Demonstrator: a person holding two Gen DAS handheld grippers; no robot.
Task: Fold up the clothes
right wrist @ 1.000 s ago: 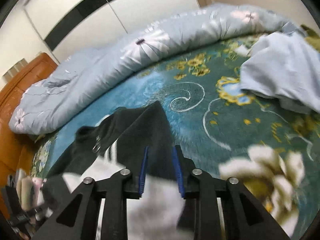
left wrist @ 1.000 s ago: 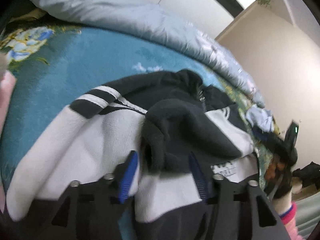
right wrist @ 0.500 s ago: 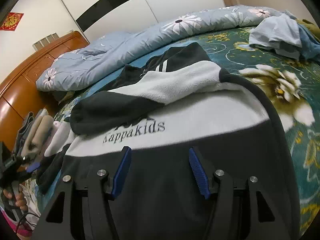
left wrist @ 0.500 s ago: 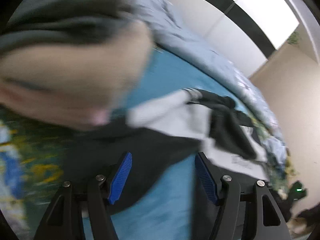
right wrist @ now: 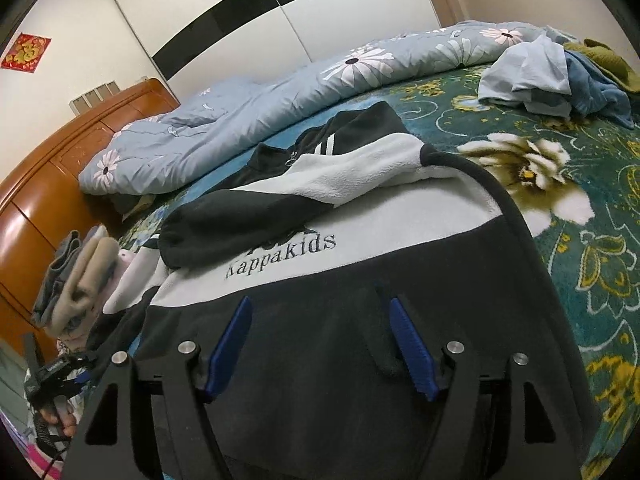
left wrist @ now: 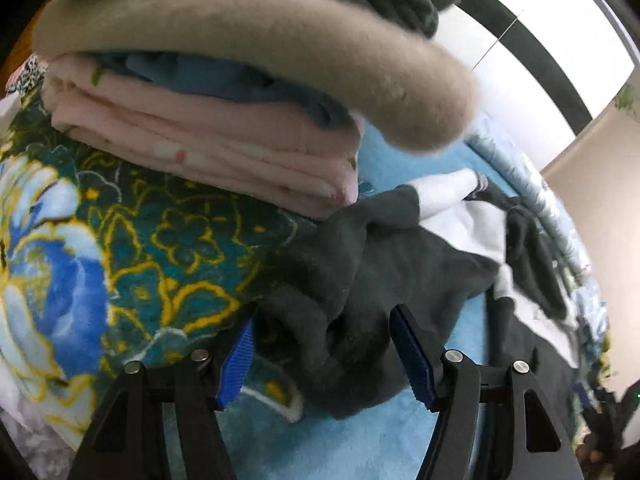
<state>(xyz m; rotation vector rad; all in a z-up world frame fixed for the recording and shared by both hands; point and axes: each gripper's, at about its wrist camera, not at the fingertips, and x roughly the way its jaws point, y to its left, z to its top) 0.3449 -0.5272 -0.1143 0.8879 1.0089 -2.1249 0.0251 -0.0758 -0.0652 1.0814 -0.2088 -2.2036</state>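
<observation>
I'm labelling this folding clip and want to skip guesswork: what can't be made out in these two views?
- Left wrist view: black-and-white fleece jacket, its far side cut off at the right edge.
- Right wrist view: embroidered chest lettering, top covered by folded black sleeve.
- Right wrist view: stack of folded clothes, too small and distorted to count.

Floral teal blanket (right wrist: 580, 216) on bed, blue daisy duvet (right wrist: 280, 100) bunched along back by wood headboard (right wrist: 60, 168), red wall decoration (right wrist: 26, 51).

Left wrist view sits low beside the folded stack (left wrist: 208, 92). Right wrist view faces the headboard (right wrist: 52, 184) (close over the fleece jacket (right wrist: 320, 248), which both share).
</observation>
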